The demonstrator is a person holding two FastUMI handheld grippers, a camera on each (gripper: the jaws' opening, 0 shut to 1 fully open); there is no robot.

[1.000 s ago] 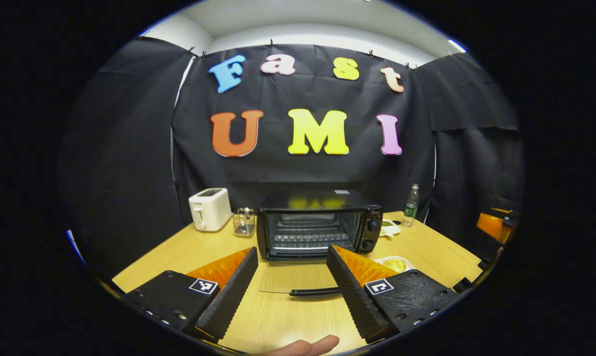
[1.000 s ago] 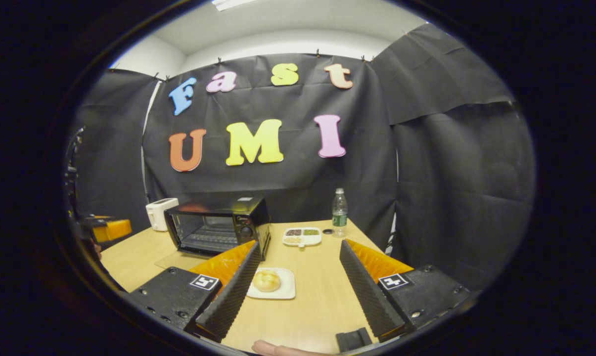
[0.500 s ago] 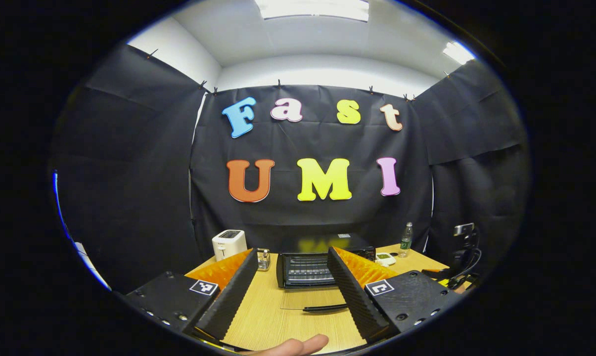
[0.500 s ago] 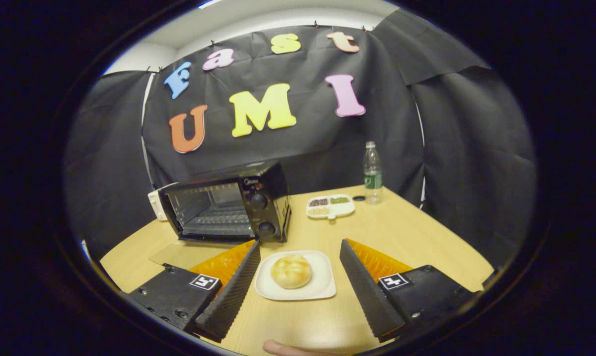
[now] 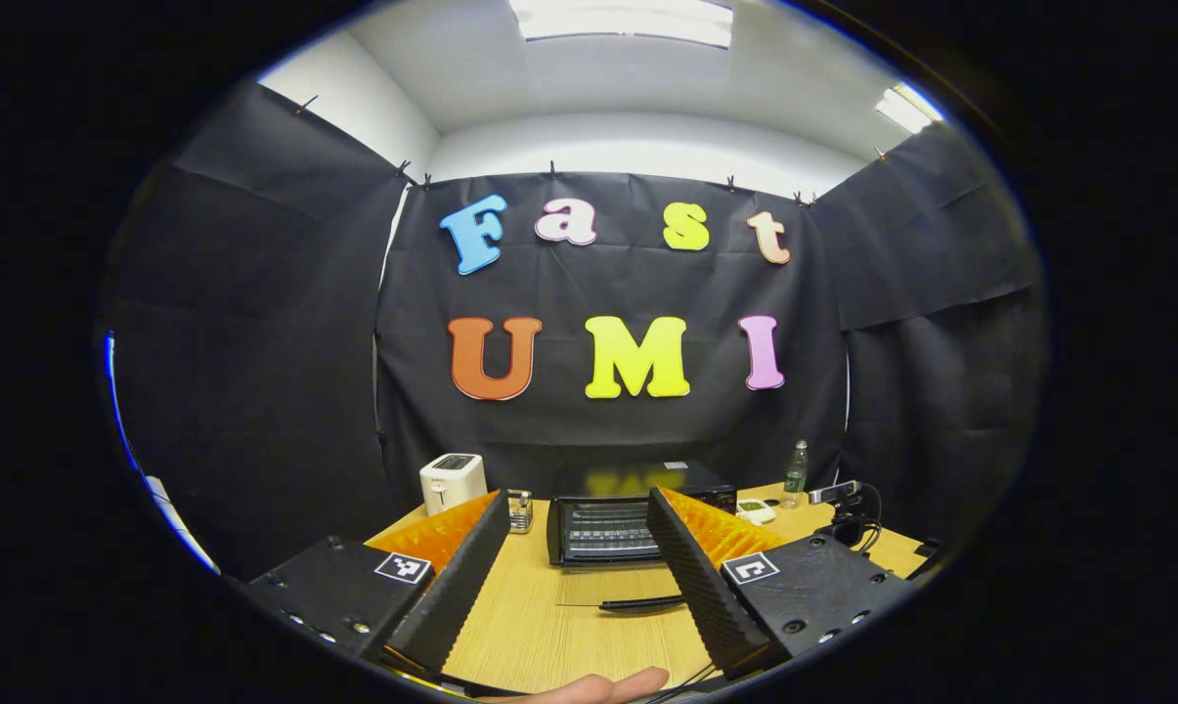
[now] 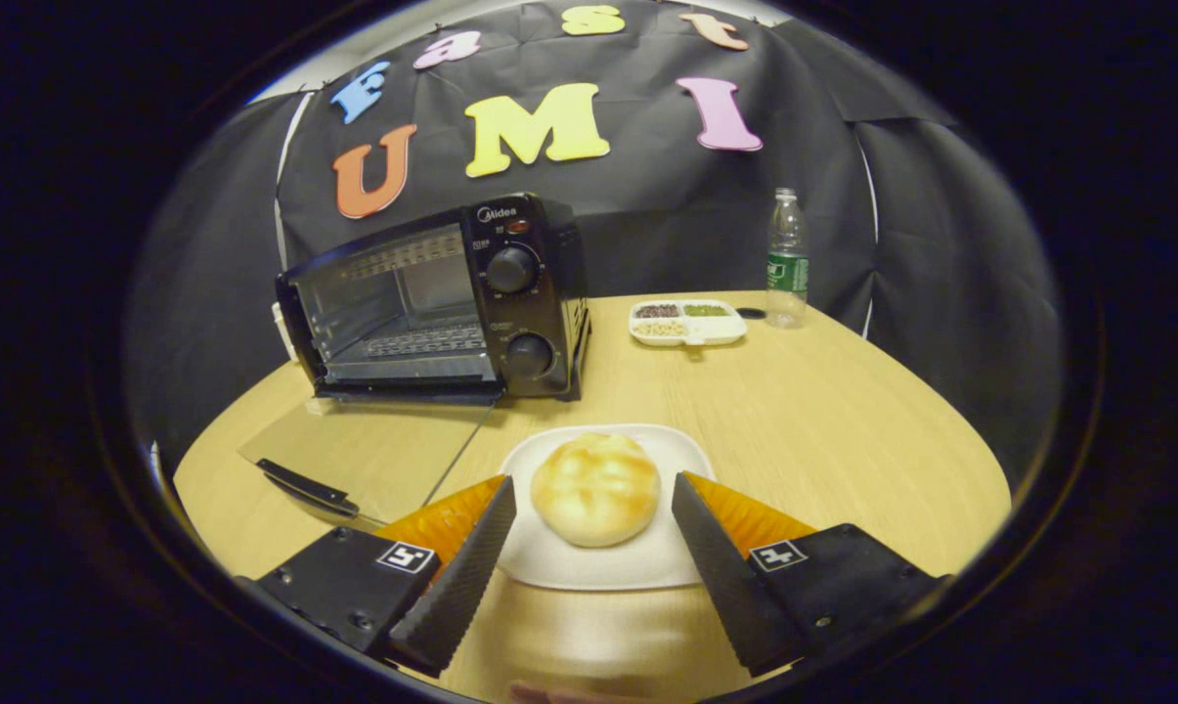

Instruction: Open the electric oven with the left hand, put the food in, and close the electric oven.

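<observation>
Golden and domed, the bread roll [image 6: 595, 501] sits on a white, rounded-square plate [image 6: 676, 557], and your right gripper [image 6: 589, 499] hangs over it with both ribbed fingers spread wide, one on each side of the roll, touching neither it nor the plate as far as the right gripper view shows. Beyond the plate on the pale wood-grain table [image 6: 843, 411] stands the boxy black electric oven [image 6: 432, 298], two round knobs on its right panel, a wire rack inside. Its glass door [image 6: 373, 455] lies folded down flat toward you, a dark bar handle [image 6: 305, 486] along its near edge. To the far right you have a white divided dish [image 6: 688, 323] of toppings and a clear plastic bottle [image 6: 787, 259].

Your left gripper [image 5: 574, 528] is released too, held back from the table, fingers apart and empty, framing the open oven [image 5: 603, 528] far ahead. A white toaster [image 5: 452, 481] stands at the far left.
</observation>
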